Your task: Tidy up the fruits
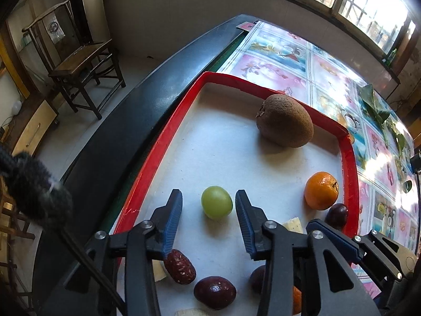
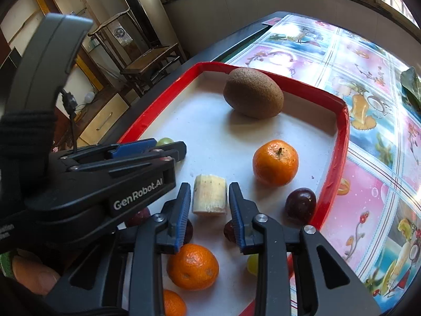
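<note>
Left tongs (image 1: 208, 205): mine, apart round the round green grape (image 1: 216, 202); slippery, soft.
Right tongs (image 2: 209, 199): apart beside the pale banana chunk (image 2: 209, 194); mushy, grip sides.

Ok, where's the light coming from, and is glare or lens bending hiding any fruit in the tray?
Left wrist view: window light from the upper right; the kiwi throws its shadow lower left, glare whitens only the tablecloth. Right wrist view: fisheye curves the red tray rim; the banana piece and fruit stay sharp.

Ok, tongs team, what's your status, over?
Left tongs open around the round green grape, not pinching. Right tongs open beside the pale banana chunk. Both sit in the red-rimmed tray. Nothing in the way.
</note>
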{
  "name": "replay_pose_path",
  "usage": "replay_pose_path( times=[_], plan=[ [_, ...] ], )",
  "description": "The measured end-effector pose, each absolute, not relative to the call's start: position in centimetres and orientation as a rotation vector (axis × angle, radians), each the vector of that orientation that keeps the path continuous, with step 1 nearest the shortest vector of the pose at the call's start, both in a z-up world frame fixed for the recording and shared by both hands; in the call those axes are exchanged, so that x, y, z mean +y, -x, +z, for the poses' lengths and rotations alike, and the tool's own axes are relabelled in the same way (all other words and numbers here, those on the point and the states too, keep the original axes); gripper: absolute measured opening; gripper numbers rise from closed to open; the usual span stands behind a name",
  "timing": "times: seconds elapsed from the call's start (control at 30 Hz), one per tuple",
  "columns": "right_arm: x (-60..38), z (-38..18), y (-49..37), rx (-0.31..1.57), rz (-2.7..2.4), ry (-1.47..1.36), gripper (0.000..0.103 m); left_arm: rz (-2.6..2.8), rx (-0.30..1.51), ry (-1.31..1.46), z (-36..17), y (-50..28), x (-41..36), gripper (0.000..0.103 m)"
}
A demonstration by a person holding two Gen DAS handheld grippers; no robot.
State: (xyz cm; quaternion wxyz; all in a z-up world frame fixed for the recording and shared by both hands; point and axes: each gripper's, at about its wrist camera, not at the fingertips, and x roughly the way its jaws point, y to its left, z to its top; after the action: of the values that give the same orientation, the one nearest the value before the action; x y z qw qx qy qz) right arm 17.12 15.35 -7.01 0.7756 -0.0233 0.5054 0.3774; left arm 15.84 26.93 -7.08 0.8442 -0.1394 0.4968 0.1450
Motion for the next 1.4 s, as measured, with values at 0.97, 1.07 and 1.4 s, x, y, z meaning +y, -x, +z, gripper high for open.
replay_pose_path(
  times=[0.97,1.07,1.4],
  plan=[
    [1.2,-3.8,-8.5,0.957,0.86,0.056,0.073,0.346,0.853,0.144,-2.0,-3.4,18.2,0.078],
    [1.1,-3.6,-7.8,0.927,0.909,0.131,0.077,0.344,0.853,0.13,-1.8,-2.1,17.5,0.078],
    [1.4,-2.9,-5.0,0.834,1.085,0.284,0.08,0.356,0.814,0.039,-0.9,2.0,15.1,0.08]
  ],
)
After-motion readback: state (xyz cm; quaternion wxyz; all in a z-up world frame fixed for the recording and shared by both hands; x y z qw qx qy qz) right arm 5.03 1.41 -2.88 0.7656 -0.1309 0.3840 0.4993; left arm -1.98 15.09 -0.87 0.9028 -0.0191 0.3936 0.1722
